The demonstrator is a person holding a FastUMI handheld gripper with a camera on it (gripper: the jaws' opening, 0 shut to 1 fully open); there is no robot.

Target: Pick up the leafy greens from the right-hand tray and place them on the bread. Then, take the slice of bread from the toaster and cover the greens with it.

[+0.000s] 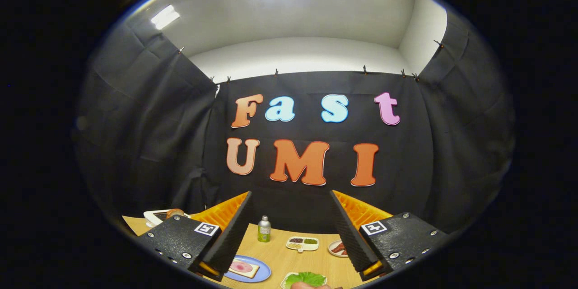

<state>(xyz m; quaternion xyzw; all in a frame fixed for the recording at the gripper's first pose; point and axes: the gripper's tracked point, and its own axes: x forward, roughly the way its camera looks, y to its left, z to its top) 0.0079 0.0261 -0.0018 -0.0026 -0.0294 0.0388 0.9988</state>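
- At the far left of the wooden table [280, 259], beyond the left finger, sits a white appliance [158, 216] with something brown on top; it may be the toaster with its slice, though the finger hides most of it.
- Just beside the left fingertip lies a blue plate [264, 272] with a slice of bread [244, 268] that carries a pink round filling.
- The gripper [289, 235] hangs above the table with its fingers spread wide apart, nothing between them and neither touching anything.
- Between the fingers, farther back, a small green bottle [264, 229] stands upright.
- Near it to the right is a white divided dish [302, 244] with dark and green fillings.
- Nearest the camera, between the fingers, the leafy greens [306, 278] lie on a white tray [285, 283], partly cut off.
- Beside the right finger a small plate [336, 248] holds reddish-brown pieces.
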